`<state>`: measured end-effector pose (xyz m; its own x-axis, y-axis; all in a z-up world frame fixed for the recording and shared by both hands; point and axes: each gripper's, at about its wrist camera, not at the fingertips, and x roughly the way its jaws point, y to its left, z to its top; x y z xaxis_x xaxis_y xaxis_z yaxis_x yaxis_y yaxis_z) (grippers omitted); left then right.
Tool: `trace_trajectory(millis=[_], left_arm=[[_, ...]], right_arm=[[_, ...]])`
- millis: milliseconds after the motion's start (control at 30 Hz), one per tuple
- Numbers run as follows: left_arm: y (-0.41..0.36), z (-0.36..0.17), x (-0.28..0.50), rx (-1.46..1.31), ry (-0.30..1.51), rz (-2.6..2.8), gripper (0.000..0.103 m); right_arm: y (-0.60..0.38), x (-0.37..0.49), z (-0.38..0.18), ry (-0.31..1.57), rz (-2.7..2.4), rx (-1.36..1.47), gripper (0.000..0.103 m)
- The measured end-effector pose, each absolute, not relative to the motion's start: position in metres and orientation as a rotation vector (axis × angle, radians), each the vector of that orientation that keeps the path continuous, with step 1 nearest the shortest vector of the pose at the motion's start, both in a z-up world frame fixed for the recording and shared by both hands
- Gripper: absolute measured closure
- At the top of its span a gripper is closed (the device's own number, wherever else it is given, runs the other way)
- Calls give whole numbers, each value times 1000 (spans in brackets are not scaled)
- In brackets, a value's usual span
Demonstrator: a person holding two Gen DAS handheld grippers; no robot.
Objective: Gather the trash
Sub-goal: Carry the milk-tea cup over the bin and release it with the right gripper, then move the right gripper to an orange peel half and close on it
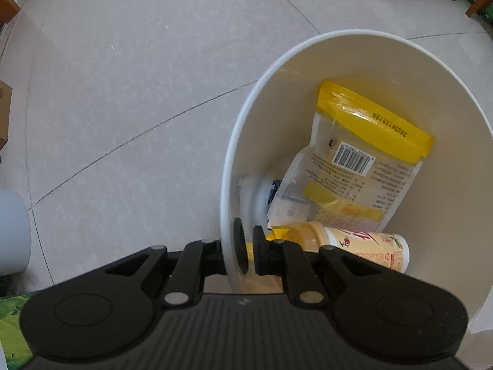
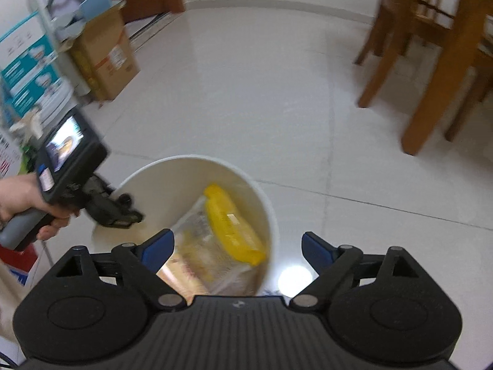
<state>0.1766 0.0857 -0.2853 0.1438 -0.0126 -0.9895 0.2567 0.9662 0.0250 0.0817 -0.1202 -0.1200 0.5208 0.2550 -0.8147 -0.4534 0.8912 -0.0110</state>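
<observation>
On the left, a person's hand (image 2: 29, 203) grips the handle of the left hand-held gripper (image 1: 248, 251), which points straight down and is clenched on the near wall of the white trash bin (image 1: 363, 35): one pad sits outside the rim, the other inside, with only the thin wall between them. That hold steadies the bin on the tiled floor (image 1: 123, 98).

Inside the bin lie a yellow-topped clear snack pouch (image 1: 363, 160), leaning against the far wall with its long axis running from the bin's bottom up toward the rim, and a cream-coloured bottle (image 1: 357, 246) lying on its side beneath it.

To the right, the right hand-held gripper (image 2: 237, 246) hangs above and just short of the bin's mouth, tilted steeply down toward it. Its blue-tipped jaws stand wide apart and released, nothing between them; the pouch shows below, through the gap. The right hand looks freer for the next pickup, since the left is occupied holding the bin.
</observation>
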Motion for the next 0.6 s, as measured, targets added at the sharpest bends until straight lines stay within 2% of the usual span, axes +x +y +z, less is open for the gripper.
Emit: trace_trajectory(millis=[267, 600], left_arm=[[83, -285, 176, 217, 1415, -188, 92], [76, -287, 169, 280, 1396, -174, 92]], right_arm=[[-203, 69, -146, 933, 246, -230, 3], [-283, 54, -266, 1124, 109, -258, 2]])
